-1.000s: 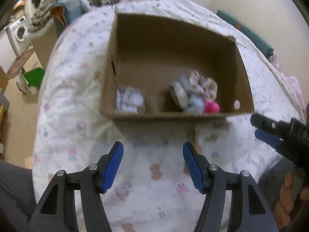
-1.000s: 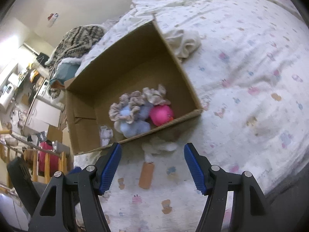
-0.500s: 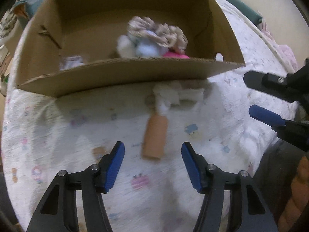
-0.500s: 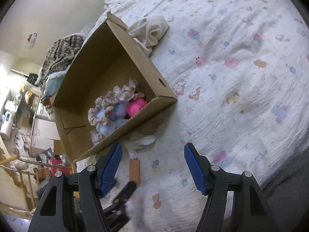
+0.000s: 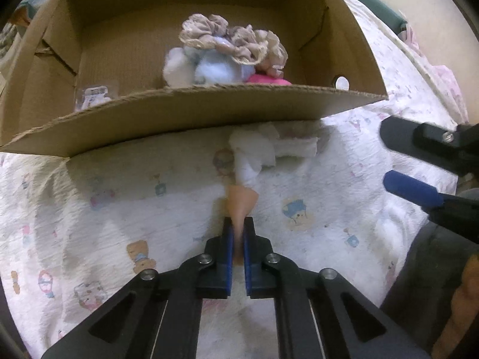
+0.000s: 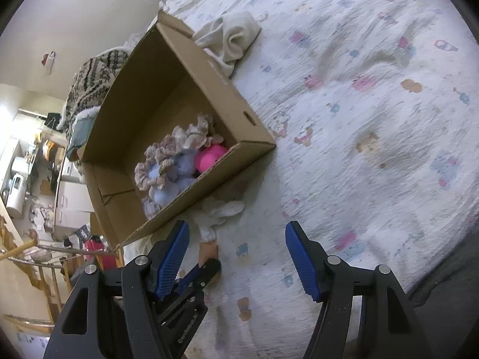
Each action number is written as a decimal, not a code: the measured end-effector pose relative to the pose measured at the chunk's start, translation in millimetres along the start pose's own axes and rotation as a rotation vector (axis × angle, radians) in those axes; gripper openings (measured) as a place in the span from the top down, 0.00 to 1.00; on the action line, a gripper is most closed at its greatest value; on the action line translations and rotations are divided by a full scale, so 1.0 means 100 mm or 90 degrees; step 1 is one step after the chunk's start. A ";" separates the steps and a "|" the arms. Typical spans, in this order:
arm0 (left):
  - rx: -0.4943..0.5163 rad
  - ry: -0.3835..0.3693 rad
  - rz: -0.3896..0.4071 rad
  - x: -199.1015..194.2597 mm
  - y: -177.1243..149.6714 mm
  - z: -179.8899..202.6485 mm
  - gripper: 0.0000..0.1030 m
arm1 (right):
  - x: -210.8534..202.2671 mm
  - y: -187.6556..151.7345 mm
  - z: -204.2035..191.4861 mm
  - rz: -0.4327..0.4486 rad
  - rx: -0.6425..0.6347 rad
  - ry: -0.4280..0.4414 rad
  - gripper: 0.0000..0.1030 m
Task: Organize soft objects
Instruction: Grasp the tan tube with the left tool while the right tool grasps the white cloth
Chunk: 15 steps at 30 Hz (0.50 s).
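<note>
A soft toy with a peach tube end and a white fluffy part lies on the patterned bed sheet, just in front of a cardboard box. My left gripper is shut on the peach end. In the right wrist view the toy and the left gripper show at lower left. My right gripper is open and empty above the sheet, right of the toy. It also shows in the left wrist view. The box holds a frilly beige scrunchie, a light blue plush and a pink ball.
A small plastic packet lies in the box's left corner. A cream cloth lies bunched on the bed behind the box. A knitted patterned blanket is piled beyond. The room floor with furniture drops away at left.
My left gripper has moved forward and down and closed on the toy's peach end; it was open before. My right gripper stays open and has swung to look more over the sheet.
</note>
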State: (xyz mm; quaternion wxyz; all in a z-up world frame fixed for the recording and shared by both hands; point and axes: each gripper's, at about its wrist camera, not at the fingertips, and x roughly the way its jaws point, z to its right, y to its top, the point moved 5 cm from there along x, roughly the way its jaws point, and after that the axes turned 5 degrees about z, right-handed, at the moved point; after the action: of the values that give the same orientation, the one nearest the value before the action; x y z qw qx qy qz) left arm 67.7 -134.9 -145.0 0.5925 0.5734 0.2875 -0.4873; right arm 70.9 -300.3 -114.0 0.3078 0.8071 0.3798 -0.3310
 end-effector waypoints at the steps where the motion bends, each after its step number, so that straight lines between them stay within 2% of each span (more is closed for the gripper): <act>1: 0.000 -0.002 0.003 -0.05 0.01 -0.01 0.94 | 0.01 -0.01 -0.01 -0.001 -0.004 -0.002 0.31; 5: -0.006 -0.004 0.002 -0.25 0.02 -0.09 0.95 | 0.04 -0.03 -0.03 -0.004 -0.016 -0.017 0.31; 8: -0.014 0.003 0.010 -0.34 0.03 -0.18 0.95 | 0.13 -0.06 -0.04 -0.028 -0.023 -0.021 0.31; 12: -0.037 0.009 0.041 -0.55 0.07 -0.33 0.95 | 0.24 -0.12 -0.09 -0.042 -0.048 -0.049 0.31; 15: -0.056 0.014 0.042 -0.65 0.09 -0.51 0.95 | 0.34 -0.16 -0.13 -0.048 -0.075 -0.072 0.31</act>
State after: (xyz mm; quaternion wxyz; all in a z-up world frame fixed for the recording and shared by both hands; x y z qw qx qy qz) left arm 63.4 -70.6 -92.1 0.6298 0.5614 0.2960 -0.4477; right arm 78.6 -268.4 -135.8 0.3631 0.7528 0.4105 -0.3647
